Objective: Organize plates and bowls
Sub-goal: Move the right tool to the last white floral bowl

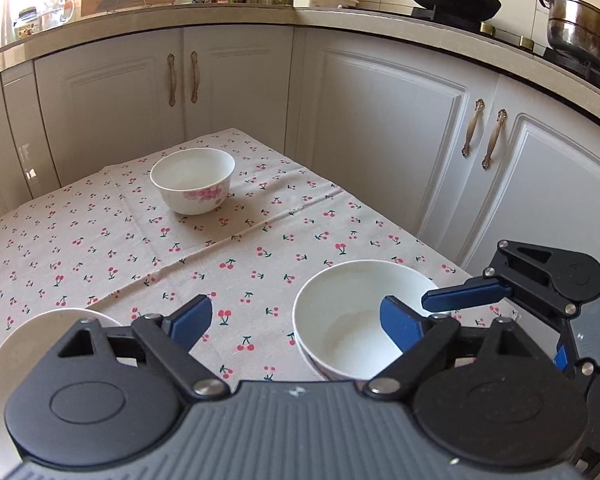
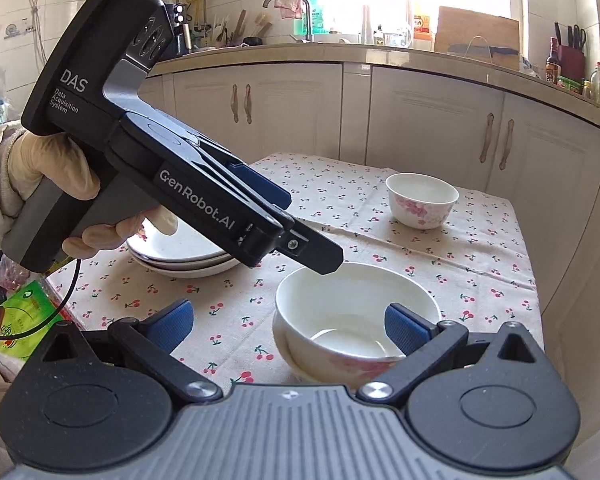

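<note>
Two white bowls (image 1: 340, 304) sit nested near the table's front right corner; the lower one shows pink flowers (image 2: 340, 368). A third flowered bowl (image 1: 192, 180) stands alone at the far side of the cloth, also the far bowl (image 2: 422, 200). My left gripper (image 1: 296, 324) is open, its right pad hovering over the nested bowls (image 2: 356, 300) without pressing them. From the right wrist view the left gripper (image 2: 300, 226) has one fingertip above their far rim. My right gripper (image 2: 288, 324) is open wide just in front of them, holding nothing. Its blue finger (image 1: 464, 294) pokes over their right rim.
Stacked white plates (image 2: 180, 256) lie at the table's left, the plate rim (image 1: 4, 360) under my left gripper. The cherry-print tablecloth (image 1: 100, 248) covers the table. White cabinets (image 1: 380, 140) close in behind and right. A gloved hand (image 2: 48, 168) holds the left gripper.
</note>
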### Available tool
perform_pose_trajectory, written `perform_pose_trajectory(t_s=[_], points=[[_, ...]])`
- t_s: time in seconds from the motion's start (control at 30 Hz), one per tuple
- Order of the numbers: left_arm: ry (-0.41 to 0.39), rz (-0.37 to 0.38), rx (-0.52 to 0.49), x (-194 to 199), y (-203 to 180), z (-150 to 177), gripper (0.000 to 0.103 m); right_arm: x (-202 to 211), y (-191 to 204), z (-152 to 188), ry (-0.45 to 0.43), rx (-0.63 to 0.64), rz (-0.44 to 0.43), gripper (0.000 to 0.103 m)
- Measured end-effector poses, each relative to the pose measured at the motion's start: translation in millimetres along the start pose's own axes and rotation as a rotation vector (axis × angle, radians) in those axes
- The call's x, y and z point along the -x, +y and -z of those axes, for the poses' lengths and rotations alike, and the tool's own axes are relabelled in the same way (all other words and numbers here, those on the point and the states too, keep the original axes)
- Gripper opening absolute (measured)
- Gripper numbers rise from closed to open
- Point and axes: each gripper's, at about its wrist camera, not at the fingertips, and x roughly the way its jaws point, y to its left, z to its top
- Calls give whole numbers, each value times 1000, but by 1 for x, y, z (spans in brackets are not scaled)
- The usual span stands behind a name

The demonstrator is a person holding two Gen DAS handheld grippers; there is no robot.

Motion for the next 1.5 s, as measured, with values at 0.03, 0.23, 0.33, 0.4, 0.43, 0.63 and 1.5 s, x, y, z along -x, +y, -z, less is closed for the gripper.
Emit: perform_pose_trajectory(t_s=[0.03,0.23,0.33,0.4,0.43,0.63,1.5], points=[[-10,-6,10,3,0,3,94,0,2,2,8,0,-3,103],[-76,-7,115,16,8,13,99,-3,8,6,19,0,7,103],[-88,-23,121,22,12,15,100,-4,10,6,24,6,18,103],[-91,-37,125,25,15,17,100,-2,10,5,20,5,30,103],[-96,-46,128,26,15,18,100,0,9,5,15,2,34,103],[-85,-67,111,26,15,23,100,11,-6,-5,-12,-11,83,103],[-84,-152,140,-99,66,-68,102,-88,-174,-113,130,91,23,103]])
